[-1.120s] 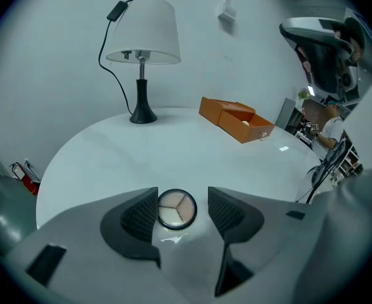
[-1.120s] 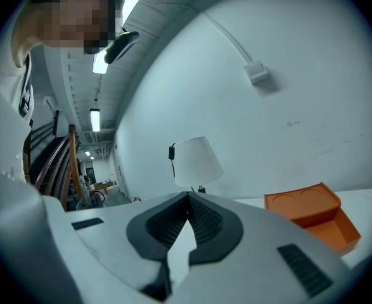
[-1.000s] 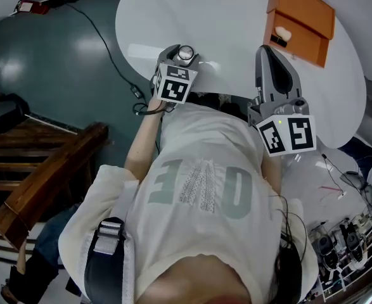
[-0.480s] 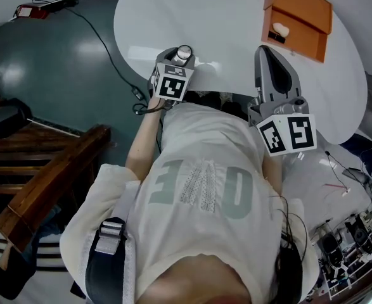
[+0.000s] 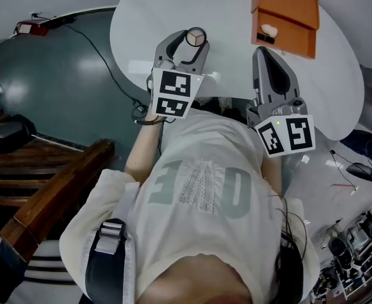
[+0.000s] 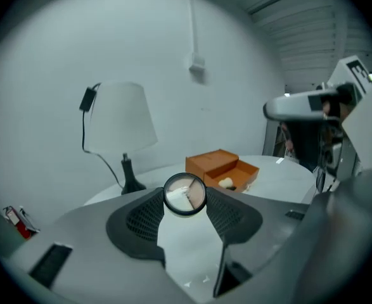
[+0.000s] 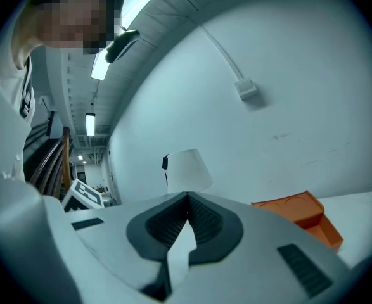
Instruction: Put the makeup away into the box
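The left tool [image 5: 189, 41], jaws just closing, grips the compact [image 6: 185, 195] above the worktop [image 5: 236, 18], ready for the box [image 5: 286, 18] at 1 o'clock. The right tool [image 7: 186, 208] is shut, empty.

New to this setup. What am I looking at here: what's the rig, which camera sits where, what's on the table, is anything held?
There is no robot arm here. A person holds a two-jaw gripper in each hand. The head view comes from a camera on the person's head, looking steeply down. The left gripper view and right gripper view come from cameras riding on the grippers, looking along their jaws. On the white round table stand a lamp and an orange box, which is open with something pale inside. The left gripper holds a small round makeup compact between its pads; its jaws have just been closing on it. The right gripper is shut, with nothing in it.
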Available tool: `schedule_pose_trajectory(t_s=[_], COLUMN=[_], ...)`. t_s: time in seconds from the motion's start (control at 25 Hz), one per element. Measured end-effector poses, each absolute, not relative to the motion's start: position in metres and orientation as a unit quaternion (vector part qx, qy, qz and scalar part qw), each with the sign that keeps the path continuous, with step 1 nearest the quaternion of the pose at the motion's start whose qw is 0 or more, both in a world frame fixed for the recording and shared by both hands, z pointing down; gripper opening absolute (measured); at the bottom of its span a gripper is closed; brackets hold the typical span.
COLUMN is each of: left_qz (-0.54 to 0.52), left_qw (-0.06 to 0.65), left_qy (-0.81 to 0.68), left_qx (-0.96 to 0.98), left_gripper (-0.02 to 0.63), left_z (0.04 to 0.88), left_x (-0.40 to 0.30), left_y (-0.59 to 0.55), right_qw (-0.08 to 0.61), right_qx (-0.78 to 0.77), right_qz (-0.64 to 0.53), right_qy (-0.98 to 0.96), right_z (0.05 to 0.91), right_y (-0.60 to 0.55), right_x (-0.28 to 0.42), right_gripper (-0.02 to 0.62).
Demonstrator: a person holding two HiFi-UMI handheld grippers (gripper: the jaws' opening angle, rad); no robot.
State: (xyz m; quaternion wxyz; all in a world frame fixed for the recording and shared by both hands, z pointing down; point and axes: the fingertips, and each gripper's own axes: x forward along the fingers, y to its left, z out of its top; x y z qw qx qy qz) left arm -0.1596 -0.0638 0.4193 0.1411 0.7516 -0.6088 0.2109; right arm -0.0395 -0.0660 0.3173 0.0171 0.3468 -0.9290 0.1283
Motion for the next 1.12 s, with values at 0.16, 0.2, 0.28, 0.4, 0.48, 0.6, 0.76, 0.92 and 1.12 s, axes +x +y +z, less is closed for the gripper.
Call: schedule_pose_trajectory(t_s=[0.16,0.2,0.28,0.4,0.48,0.6,0.76,0.92,1.12], left_qz=[0.173,0.167,0.161,0.158,0.157,0.161,0.18,0.212,0.3], left_qw=[0.09,0.082,0.071,0.064,0.065,0.072,0.079,0.095,0.082], left_qy=[-0.595,-0.59,-0.583,-0.571,-0.56,-0.543,-0.514,-0.469,-0.4], left_qx=[0.78,0.786,0.793,0.803,0.811,0.821,0.835,0.852,0.862], left_gripper=[0.218,0.218,0.218,0.218,0.218,0.218,0.218,0.218,0.218], left_z=[0.365,0.357,0.346,0.337,0.335,0.338,0.346,0.369,0.42], left_x=[-0.132,-0.126,-0.116,-0.104,-0.095,-0.078,-0.046,-0.002,0.056], left_y=[-0.074,-0.076,-0.077,-0.078,-0.078,-0.083,-0.11,-0.146,-0.184], right_qw=[0.007,0.006,0.003,0.0,0.0,0.0,-0.004,-0.009,-0.016], right_qx=[0.366,0.37,0.377,0.388,0.394,0.402,0.415,0.436,0.466], right_qz=[0.122,0.121,0.12,0.118,0.118,0.122,0.127,0.139,0.155], right_qy=[-0.922,-0.921,-0.918,-0.914,-0.911,-0.908,-0.901,-0.889,-0.871], right_z=[0.314,0.313,0.312,0.307,0.306,0.308,0.309,0.313,0.323], right_y=[-0.067,-0.068,-0.068,-0.066,-0.064,-0.062,-0.062,-0.059,-0.062], right_x=[-0.025,-0.022,-0.016,-0.007,0.0,0.01,0.024,0.04,0.075], right_gripper=[0.005,0.005,0.005,0.005,0.005,0.005,0.005,0.005,0.005])
